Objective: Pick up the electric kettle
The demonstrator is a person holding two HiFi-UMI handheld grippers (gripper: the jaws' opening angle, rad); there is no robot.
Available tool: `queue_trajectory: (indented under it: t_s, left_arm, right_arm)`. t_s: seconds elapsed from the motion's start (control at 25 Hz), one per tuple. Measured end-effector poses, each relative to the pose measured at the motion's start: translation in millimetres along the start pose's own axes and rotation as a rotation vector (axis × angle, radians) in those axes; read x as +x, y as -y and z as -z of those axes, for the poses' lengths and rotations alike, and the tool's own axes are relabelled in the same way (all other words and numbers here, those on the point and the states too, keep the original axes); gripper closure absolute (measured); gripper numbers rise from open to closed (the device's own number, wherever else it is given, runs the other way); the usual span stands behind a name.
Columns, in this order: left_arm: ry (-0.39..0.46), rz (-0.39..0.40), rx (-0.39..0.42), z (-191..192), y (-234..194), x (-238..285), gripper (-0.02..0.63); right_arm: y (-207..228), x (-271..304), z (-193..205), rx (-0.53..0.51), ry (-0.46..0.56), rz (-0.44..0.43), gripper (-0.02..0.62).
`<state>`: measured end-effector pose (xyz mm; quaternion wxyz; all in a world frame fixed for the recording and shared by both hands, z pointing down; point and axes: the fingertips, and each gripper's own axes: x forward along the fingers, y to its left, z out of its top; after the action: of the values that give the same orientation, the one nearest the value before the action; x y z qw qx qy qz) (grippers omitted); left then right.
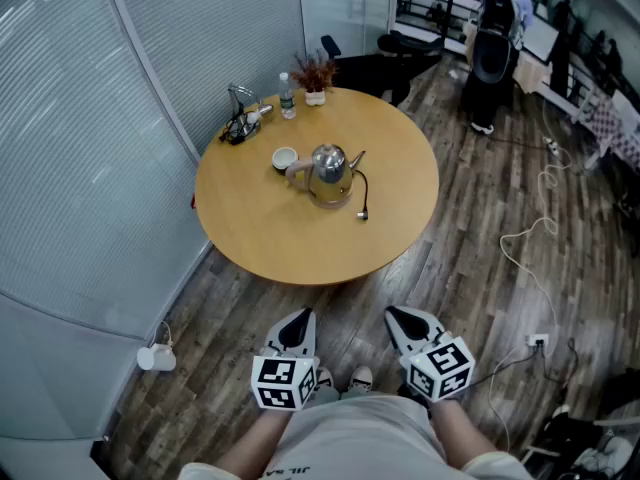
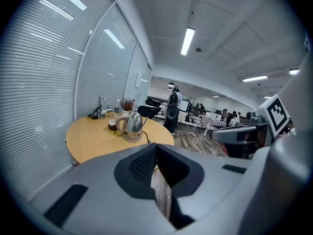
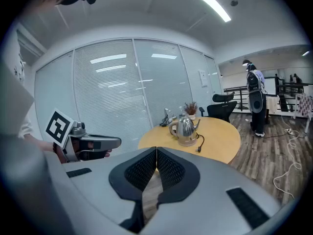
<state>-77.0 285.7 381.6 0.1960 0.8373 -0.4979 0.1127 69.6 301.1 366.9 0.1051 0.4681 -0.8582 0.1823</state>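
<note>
Where the person stands short of the table, two grippers sit low and side by side, both tipped slightly downward towards it; left gripper [image 1: 300, 318]: jaws together, nothing between them; right gripper [image 1: 401, 317]: jaws together, nothing between them; beyond, one round wooden table [image 1: 260, 238]; near its middle, well apart from both grippers, one electric kettle [image 1: 330, 173], upright on its base; one cup [image 1: 285, 158] just beside its handle; at the far edge, one bottle [image 1: 288, 96] and one potted plant [image 1: 315, 76].

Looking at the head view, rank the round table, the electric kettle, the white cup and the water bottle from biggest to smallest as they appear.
1. round table
2. electric kettle
3. white cup and water bottle: they look about alike, so I leave them unranked.
</note>
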Motion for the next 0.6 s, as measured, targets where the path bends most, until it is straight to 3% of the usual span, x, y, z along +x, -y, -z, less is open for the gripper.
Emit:
queue_trajectory:
  t_s: [0.2,0.6]
  left_arm:
    - [0.003,-0.007,0.027,-1.9,0.6,-1.9,0.603]
    - [0.003,0.003,0.001,0.0,-3.1,-1.1,0.603]
  right_arm:
    - [-2.8,-0.4,0.0,-0.001,-0.004,-0.006,0.563]
    - [-1.5,-0.3,1.6,0.004,-0.003,0.011,0.563]
